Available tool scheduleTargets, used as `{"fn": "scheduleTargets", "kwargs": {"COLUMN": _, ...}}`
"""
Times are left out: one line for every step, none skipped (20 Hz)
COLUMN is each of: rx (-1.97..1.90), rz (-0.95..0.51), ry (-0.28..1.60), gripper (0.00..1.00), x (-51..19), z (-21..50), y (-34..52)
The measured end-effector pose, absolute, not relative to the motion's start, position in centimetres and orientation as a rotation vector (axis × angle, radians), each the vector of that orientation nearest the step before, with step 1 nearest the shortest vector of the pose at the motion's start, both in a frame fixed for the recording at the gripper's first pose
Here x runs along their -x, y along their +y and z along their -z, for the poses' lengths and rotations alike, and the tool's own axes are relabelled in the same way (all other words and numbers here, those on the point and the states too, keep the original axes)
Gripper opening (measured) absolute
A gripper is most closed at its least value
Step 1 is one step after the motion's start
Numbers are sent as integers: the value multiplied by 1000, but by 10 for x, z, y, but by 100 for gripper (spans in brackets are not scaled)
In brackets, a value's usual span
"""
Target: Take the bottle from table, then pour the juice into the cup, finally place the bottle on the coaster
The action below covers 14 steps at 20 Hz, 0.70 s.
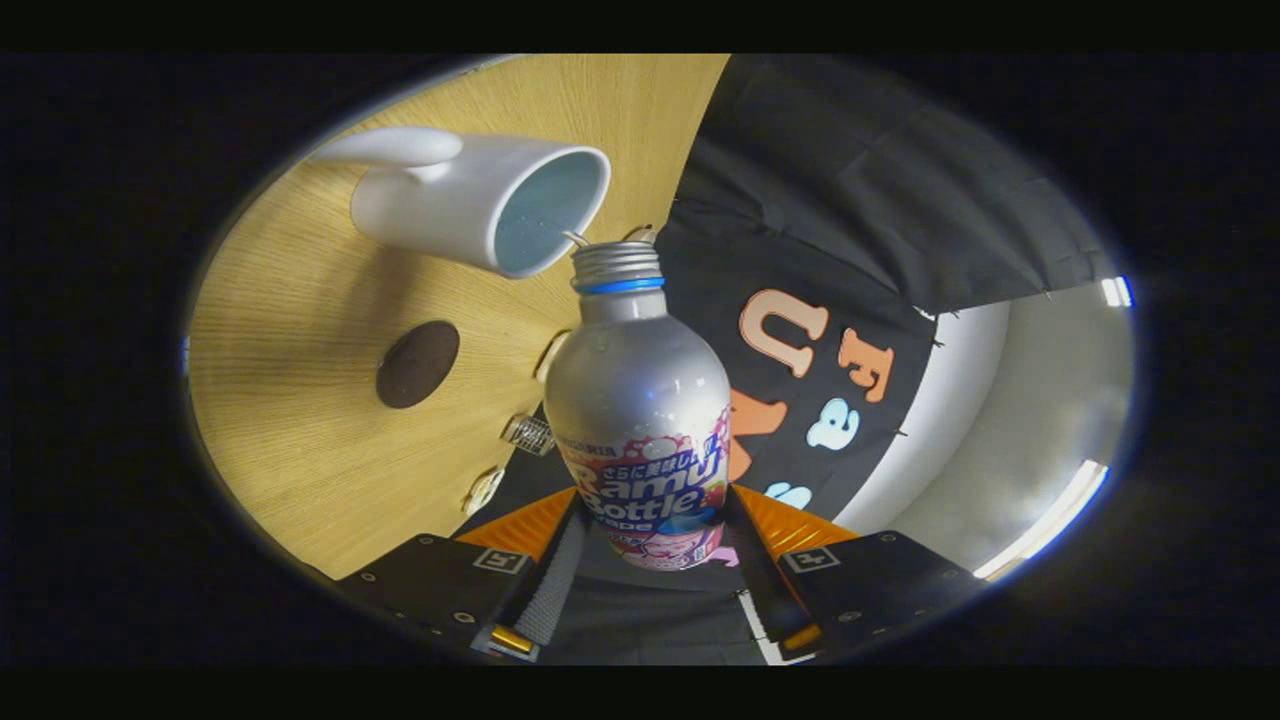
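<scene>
Wood-grain table (300, 330) tips steeply across your view, because you have rolled the tool over on its side; the booth's black cloth wall (860, 200) hangs beyond it toward two o'clock.

Nearest to you, your gripper (650, 545) is clamped on the bottle (640, 400): one finger (555, 575) presses its printed label from the eight o'clock side and the other presses from four o'clock, so the can-shaped body sits squarely between them. You hold the silver bottle low on its body, with its shoulder and neck reaching away from you toward twelve o'clock.

Just ahead, the threaded neck with its blue ring (620, 285) is uncapped, and the open mouth lies right at the lip of the white cup (470, 200), at about eleven o'clock from the bottle. The cup's opening faces the bottle mouth and its handle points away at ten o'clock. Whether liquid is running you cannot tell.

Farther out, at nine o'clock from the bottle's body, the dark round coaster (418, 363) lies bare on the table, well apart from the cup.
</scene>
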<state>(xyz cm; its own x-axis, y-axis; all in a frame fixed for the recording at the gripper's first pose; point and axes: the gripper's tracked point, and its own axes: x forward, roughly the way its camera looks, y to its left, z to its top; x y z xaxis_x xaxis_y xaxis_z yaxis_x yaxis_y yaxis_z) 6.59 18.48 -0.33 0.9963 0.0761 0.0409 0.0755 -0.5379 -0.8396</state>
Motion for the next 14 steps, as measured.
{"fn": "scheduleTargets", "kwargs": {"rx": 2138, "rz": 0, "ry": -107, "gripper": 77, "x": -65, "z": 3, "y": 185}}
{"fn": "scheduleTargets", "kwargs": {"rx": 2139, "rz": 0, "ry": -105, "gripper": 77, "x": -64, "z": 4, "y": 186}}
{"fn": "scheduleTargets", "kwargs": {"rx": 2139, "rz": -4, "ry": -100, "gripper": 76, "x": -64, "z": 4, "y": 186}}
{"fn": "scheduleTargets", "kwargs": {"rx": 2136, "rz": -12, "ry": -92, "gripper": 76, "x": -63, "z": 6, "y": 187}}
{"fn": "scheduleTargets", "kwargs": {"rx": 2130, "rz": -20, "ry": -82, "gripper": 76, "x": -61, "z": 8, "y": 187}}
{"fn": "scheduleTargets", "kwargs": {"rx": 2115, "rz": -26, "ry": -66, "gripper": 76, "x": -61, "z": 10, "y": 185}}
{"fn": "scheduleTargets", "kwargs": {"rx": 2091, "rz": -28, "ry": -45, "gripper": 76, "x": -60, "z": 14, "y": 183}}
{"fn": "scheduleTargets", "kwargs": {"rx": 2064, "rz": -30, "ry": -30, "gripper": 76, "x": -59, "z": 16, "y": 181}}
{"fn": "scheduleTargets", "kwargs": {"rx": 2036, "rz": -33, "ry": -11, "gripper": 76, "x": -60, "z": 20, "y": 178}}
{"fn": "scheduleTargets", "kwargs": {"rx": 2010, "rz": -35, "ry": 1, "gripper": 76, "x": -60, "z": 23, "y": 177}}
{"fn": "scheduleTargets", "kwargs": {"rx": 1985, "rz": -36, "ry": 11, "gripper": 77, "x": -60, "z": 25, "y": 176}}
{"fn": "scheduleTargets", "kwargs": {"rx": 1963, "rz": -40, "ry": 21, "gripper": 77, "x": -60, "z": 29, "y": 174}}
{"fn": "scheduleTargets", "kwargs": {"rx": 1931, "rz": -38, "ry": 34, "gripper": 76, "x": -59, "z": 31, "y": 172}}
{"fn": "scheduleTargets", "kwargs": {"rx": 1880, "rz": -35, "ry": 55, "gripper": 76, "x": -57, "z": 35, "y": 171}}
